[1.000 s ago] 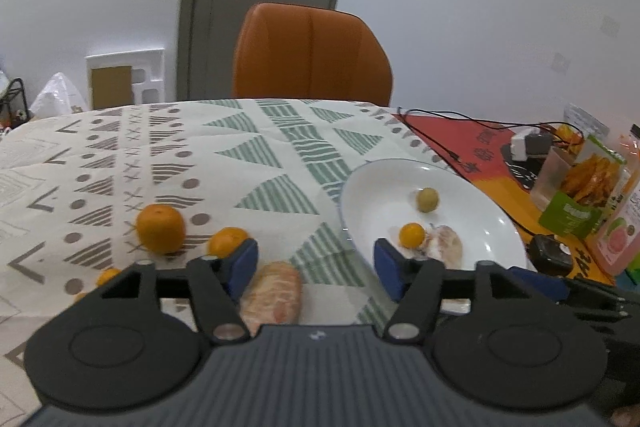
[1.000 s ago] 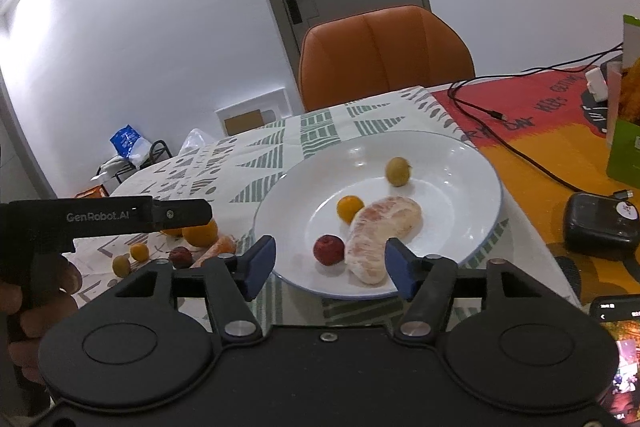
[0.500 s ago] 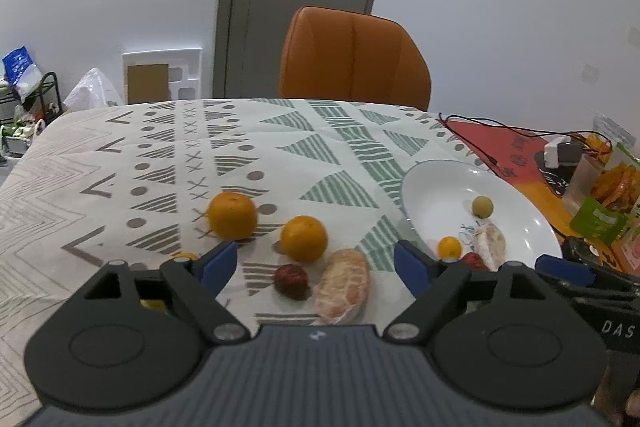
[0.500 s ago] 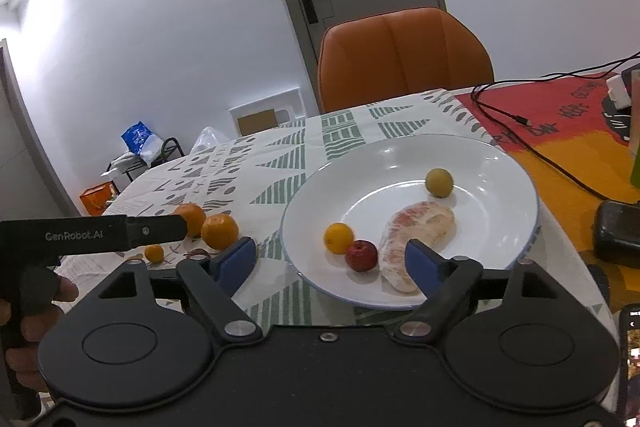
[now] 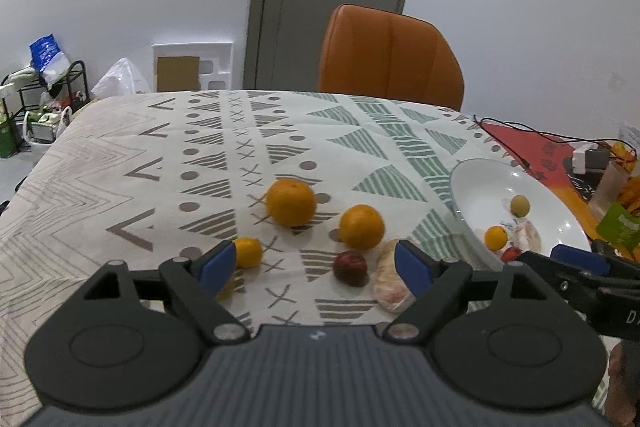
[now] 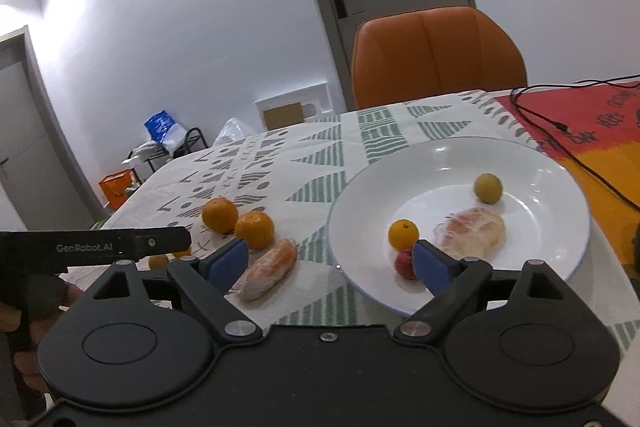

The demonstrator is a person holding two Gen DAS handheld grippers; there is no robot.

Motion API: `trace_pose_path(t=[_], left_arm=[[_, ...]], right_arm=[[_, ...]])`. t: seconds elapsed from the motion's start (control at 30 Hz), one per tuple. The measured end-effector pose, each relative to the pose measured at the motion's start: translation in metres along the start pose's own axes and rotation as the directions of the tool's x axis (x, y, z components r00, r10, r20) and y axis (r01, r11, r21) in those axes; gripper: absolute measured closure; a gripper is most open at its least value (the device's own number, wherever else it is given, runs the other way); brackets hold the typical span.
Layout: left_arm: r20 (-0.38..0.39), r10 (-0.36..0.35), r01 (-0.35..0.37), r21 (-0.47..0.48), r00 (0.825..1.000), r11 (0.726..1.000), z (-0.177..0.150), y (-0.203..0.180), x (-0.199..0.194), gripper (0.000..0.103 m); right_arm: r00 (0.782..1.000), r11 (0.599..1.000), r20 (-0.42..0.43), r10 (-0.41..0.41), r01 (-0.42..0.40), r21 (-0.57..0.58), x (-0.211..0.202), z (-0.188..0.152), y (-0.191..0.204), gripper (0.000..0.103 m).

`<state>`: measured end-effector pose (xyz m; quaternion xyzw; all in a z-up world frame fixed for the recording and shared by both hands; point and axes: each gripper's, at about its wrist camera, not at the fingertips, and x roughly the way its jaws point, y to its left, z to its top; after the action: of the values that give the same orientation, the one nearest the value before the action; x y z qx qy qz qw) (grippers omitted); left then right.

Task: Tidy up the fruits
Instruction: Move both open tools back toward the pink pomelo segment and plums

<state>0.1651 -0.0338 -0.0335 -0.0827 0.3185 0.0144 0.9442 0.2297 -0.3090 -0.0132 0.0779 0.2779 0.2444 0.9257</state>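
Observation:
On the patterned cloth lie two oranges (image 5: 291, 202) (image 5: 361, 227), a small kumquat (image 5: 247, 252), a dark red fruit (image 5: 351, 268) and a wrapped peeled citrus piece (image 5: 390, 287). My left gripper (image 5: 316, 265) is open just before them, holding nothing. The white plate (image 6: 532, 163) to the right holds a green fruit (image 6: 488, 188), a small orange (image 6: 403, 234), a red fruit (image 6: 404, 264) and another wrapped peeled piece (image 6: 472, 233). My right gripper (image 6: 330, 263) is open over the plate's near left rim, with the wrapped piece on the cloth (image 6: 269, 268) by its left finger.
An orange chair (image 5: 390, 55) stands behind the table. Black cables (image 6: 560, 131) run over a red-orange mat (image 6: 600, 131) right of the plate. Snack packets and a charger (image 5: 588, 159) crowd the far right. A person's hand (image 6: 36, 303) holds the left tool.
Both grippers have swung left and drawn back. The loose fruits on the cloth have come into fuller view, and the plate has shifted right in both views. Both stay open.

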Motion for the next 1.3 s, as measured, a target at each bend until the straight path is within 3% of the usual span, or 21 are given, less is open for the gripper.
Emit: trace_pose_path(t=[0.43,0.67,1.03,1.3], left_arm=[[-0.019,0.031,-0.031,-0.047,0.999,0.998,-0.009,0.029,0.000,0.018],[-0.025,0.032,-0.034,-0.069,0.999,0.997,-0.012,0.043,0.002,0.018],[-0.030,0.010,-0.013,-0.089,1.000,0.996,-0.013,0.051,0.011,0.021],[-0.054,0.006,-0.012,-0.112,0.999,0.994,-0.015,0.059,0.026,0.041]], right_arm=[[0.997,0.997,-0.042,0.060,-0.062,-0.045,0.016,-0.002,0.025,0.015],[0.995,0.996,-0.081,0.063,-0.068,-0.060,0.029,-0.004,0.036,0.028],[0.990,0.994,-0.133,0.052,-0.063,-0.084,0.045,-0.008,0.050,0.034],[0.986,0.994,-0.164,0.032,-0.049,-0.100,0.056,-0.010,0.057,0.038]])
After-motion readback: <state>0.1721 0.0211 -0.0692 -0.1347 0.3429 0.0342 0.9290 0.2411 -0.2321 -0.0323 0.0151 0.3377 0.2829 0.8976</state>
